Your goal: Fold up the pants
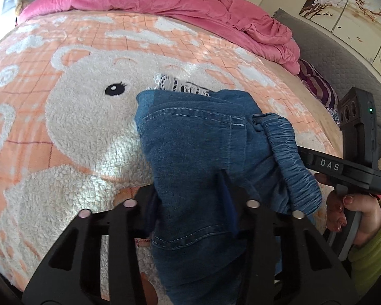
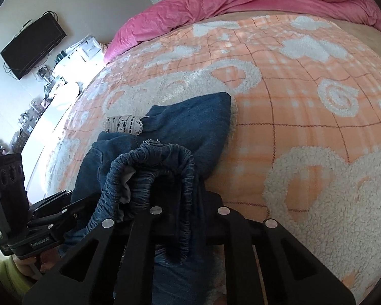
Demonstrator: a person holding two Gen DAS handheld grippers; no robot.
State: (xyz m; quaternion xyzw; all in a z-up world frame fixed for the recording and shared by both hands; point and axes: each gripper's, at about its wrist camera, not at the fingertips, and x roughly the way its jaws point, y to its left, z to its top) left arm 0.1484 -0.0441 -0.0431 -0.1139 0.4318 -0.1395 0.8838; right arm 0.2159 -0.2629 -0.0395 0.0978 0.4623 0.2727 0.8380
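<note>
since both the left gripper (image 1: 190, 198) and right gripper (image 2: 188, 218) were clamped on the pants (image 1: 198, 137), lifting them evenly seemed wise.

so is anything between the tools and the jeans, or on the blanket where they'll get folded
Nothing visible. Both tools already clamp the jeans: the left tool on denim, the right tool on the waistband. The blanket beyond looks bare.
</note>
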